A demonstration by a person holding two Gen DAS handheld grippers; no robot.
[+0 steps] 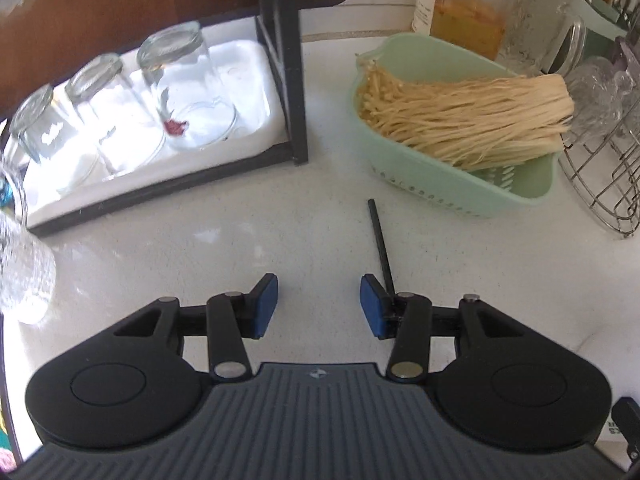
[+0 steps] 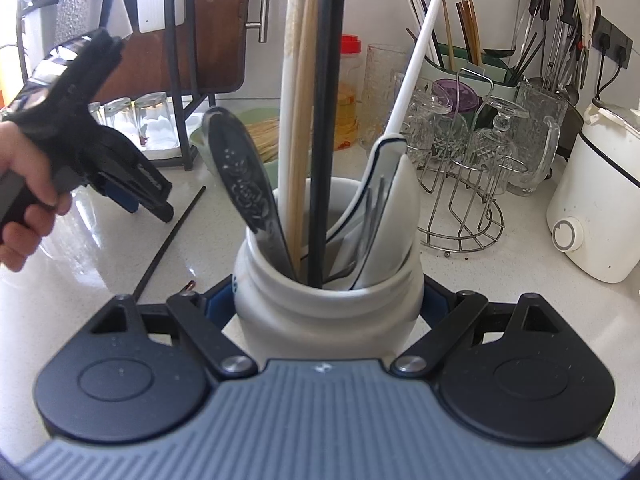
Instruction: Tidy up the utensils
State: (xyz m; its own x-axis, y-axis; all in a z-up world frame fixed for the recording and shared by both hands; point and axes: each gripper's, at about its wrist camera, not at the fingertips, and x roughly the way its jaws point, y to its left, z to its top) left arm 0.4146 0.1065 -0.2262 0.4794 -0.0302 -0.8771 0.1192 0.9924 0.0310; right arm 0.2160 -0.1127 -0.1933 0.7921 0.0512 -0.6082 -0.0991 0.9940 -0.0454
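Observation:
My right gripper [image 2: 328, 300] is shut on a white ceramic jar [image 2: 328, 320] standing on the counter. The jar holds a patterned metal spoon [image 2: 244, 184], wooden, white and black chopsticks [image 2: 304, 120] and white ceramic spoons [image 2: 396, 192]. To its left a single black chopstick [image 2: 172, 236] lies flat on the white counter. In the left wrist view this chopstick [image 1: 380, 244] runs beside the right finger, outside the gap. My left gripper [image 1: 319, 304] hovers low over the counter, open, with nothing between its blue pads [image 1: 266, 304]. A hand [image 2: 28, 216] holds it.
A green colander [image 1: 440, 196] of enoki mushrooms sits ahead on the right. Upturned glasses [image 1: 180, 80] stand on a white tray in a black rack [image 1: 296, 120]. A wire glass stand [image 2: 460, 200], a white appliance [image 2: 600, 208] and a chopstick caddy [image 2: 460, 60] line the right.

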